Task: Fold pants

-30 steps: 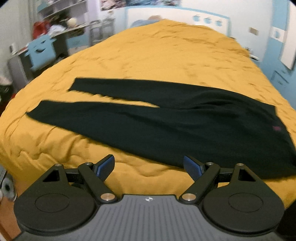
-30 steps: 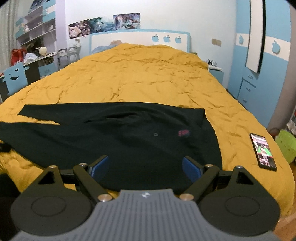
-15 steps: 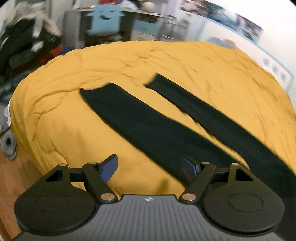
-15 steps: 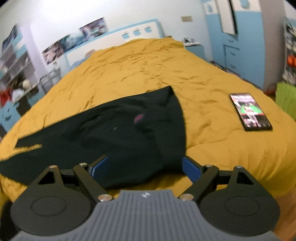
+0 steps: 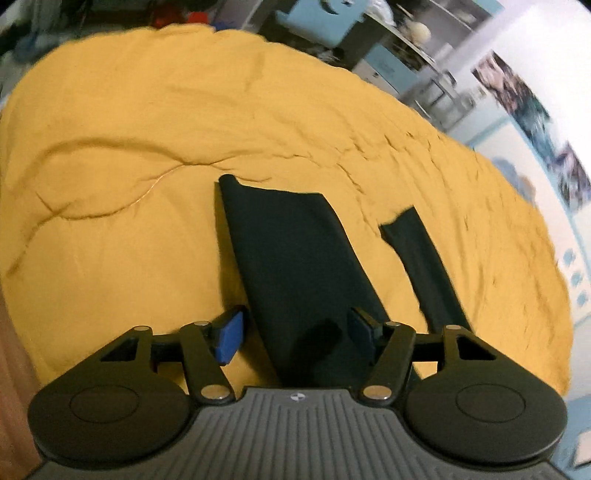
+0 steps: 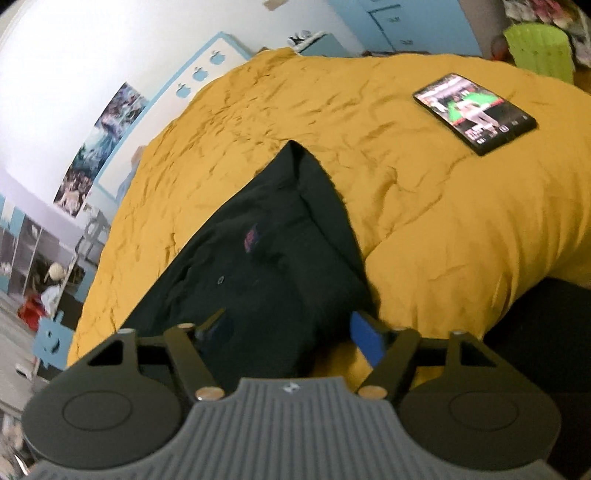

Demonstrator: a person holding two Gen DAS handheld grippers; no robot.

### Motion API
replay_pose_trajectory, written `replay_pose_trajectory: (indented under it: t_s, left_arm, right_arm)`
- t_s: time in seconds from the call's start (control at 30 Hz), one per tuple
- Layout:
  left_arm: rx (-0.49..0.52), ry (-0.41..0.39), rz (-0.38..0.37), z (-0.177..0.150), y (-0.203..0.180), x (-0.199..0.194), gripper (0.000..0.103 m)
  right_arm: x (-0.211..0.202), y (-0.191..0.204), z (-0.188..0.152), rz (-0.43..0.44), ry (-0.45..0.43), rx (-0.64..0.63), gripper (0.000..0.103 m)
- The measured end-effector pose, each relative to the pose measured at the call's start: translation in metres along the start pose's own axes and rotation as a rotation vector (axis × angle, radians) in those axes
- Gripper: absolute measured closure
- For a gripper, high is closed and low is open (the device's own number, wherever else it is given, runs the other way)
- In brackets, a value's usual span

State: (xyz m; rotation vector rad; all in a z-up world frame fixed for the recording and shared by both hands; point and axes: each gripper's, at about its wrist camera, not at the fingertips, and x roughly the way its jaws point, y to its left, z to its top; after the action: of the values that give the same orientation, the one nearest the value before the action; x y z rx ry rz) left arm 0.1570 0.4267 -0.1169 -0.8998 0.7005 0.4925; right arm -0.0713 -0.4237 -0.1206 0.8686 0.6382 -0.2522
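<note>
Black pants lie spread flat on a yellow bedspread (image 5: 122,236). The left wrist view shows the near trouser leg (image 5: 291,258) running away from me to its hem, with the other leg (image 5: 421,254) to its right. My left gripper (image 5: 293,332) straddles the near leg close to the bed's edge; its jaws are closing, the pads not pressing the cloth. In the right wrist view the waist end of the pants (image 6: 273,258) has a small red logo. My right gripper (image 6: 291,332) straddles the waist's near corner, its jaws closing too, with cloth between them and no visible pinch.
A phone (image 6: 474,112) with a lit screen lies on the bedspread to the right of the waist. A green basket (image 6: 537,48) stands beyond the bed's corner. Shelves and a blue chair (image 5: 317,18) stand beyond the bed's far side. The bed's edge is just below both grippers.
Both grippers have rolled and come down to the bed's near edge. The left one swung along to the near leg, the right one to the waist corner. Both pairs of jaws have narrowed.
</note>
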Motion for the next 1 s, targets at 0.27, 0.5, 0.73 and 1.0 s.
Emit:
replay_pose_trajectory:
  t_s: [0.27, 0.5, 0.73, 1.0]
  left_arm:
    - [-0.023, -0.014, 0.040, 0.011, 0.002, 0.009, 0.063]
    - [0.009, -0.019, 0.061, 0.013, -0.005, 0.013, 0.084]
    - [0.049, -0.036, 0.006, 0.029, -0.019, -0.011, 0.102]
    - [0.067, -0.002, -0.002, 0.053, -0.065, -0.009, 0.102]
  right_arm:
    - [0.000, -0.028, -0.014, -0.019, -0.001, 0.266, 0.070]
    - [0.009, -0.019, -0.021, -0.015, -0.008, 0.287, 0.094]
    - [-0.012, 0.010, 0.012, 0.098, -0.064, 0.165, 0.103]
    - [0.006, 0.032, 0.055, 0.177, -0.053, 0.217, 0.103]
